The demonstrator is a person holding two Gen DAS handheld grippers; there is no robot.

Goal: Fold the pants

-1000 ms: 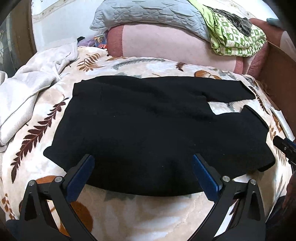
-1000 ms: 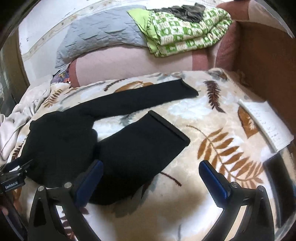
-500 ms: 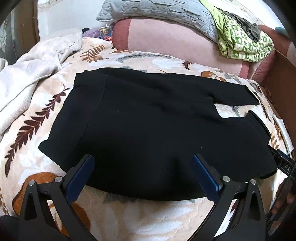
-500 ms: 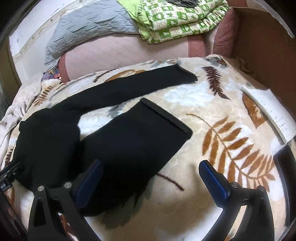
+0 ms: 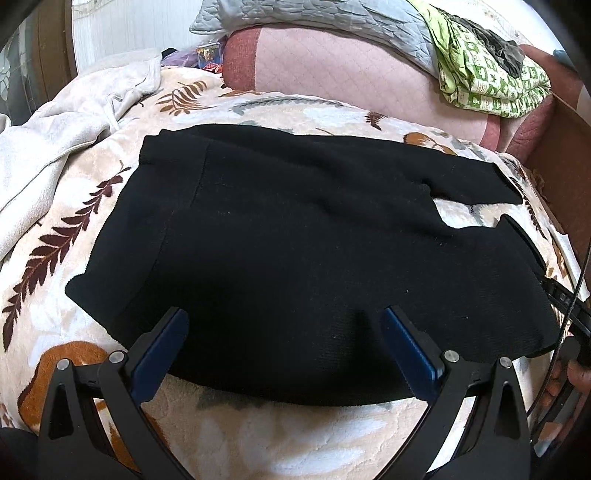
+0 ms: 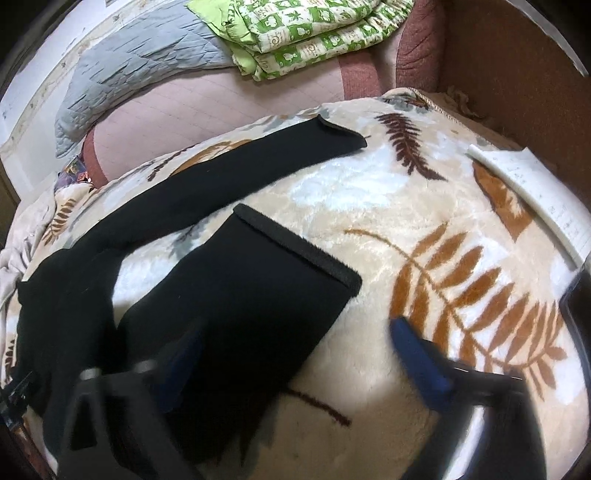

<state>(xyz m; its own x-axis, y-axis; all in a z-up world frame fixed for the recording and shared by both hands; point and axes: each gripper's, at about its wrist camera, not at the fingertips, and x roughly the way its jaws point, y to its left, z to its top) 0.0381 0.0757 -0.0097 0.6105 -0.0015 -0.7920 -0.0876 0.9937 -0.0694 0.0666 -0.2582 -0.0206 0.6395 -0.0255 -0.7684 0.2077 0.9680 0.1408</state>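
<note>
Black pants [image 5: 295, 236] lie flat on a cream blanket with a leaf print [image 5: 288, 439]. The waistband is at the left, and the two legs run to the right. My left gripper [image 5: 284, 325] is open and empty, over the near edge of the seat of the pants. In the right wrist view the pants [image 6: 236, 295] show both legs spread apart, the far leg [image 6: 258, 166] stretched toward the back. My right gripper [image 6: 295, 339] is open and empty, blurred, low over the near leg close to its hem.
A pink bolster [image 5: 351, 74] bears a grey quilt [image 6: 136, 70] and a green patterned blanket [image 6: 303, 33] at the back. A white sheet [image 5: 66, 133] is bunched at the left. A brown board [image 6: 517, 74] and a white paper [image 6: 535, 192] edge the right side.
Both grippers have moved forward and down toward the pants. The right gripper is in motion and blurred over the near leg. The pants have not moved.
</note>
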